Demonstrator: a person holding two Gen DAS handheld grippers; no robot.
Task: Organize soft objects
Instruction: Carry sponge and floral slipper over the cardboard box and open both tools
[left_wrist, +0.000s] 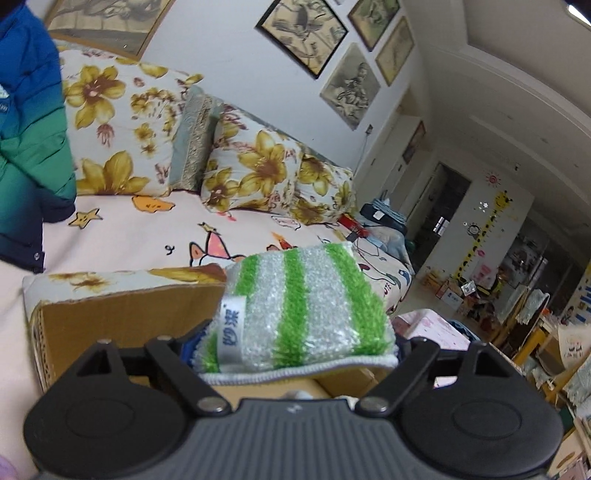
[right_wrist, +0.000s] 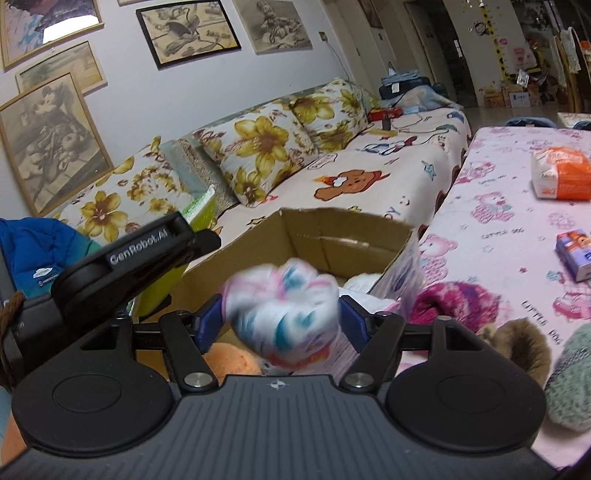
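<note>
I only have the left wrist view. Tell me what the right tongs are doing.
Observer: The right tongs are shut on a blurred pink, white and teal soft bundle.
Operator: Say where they are.
Observer: Over the open cardboard box.
Operator: Report what's in the box.
Observer: An orange plush lies low inside it, below the bundle.
Operator: List what's left on the table.
Observer: A magenta knit piece lies on the pink tablecloth, beside the box.

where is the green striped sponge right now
The green striped sponge is clamped in the left gripper, held above the cardboard box in front of the sofa.
</note>
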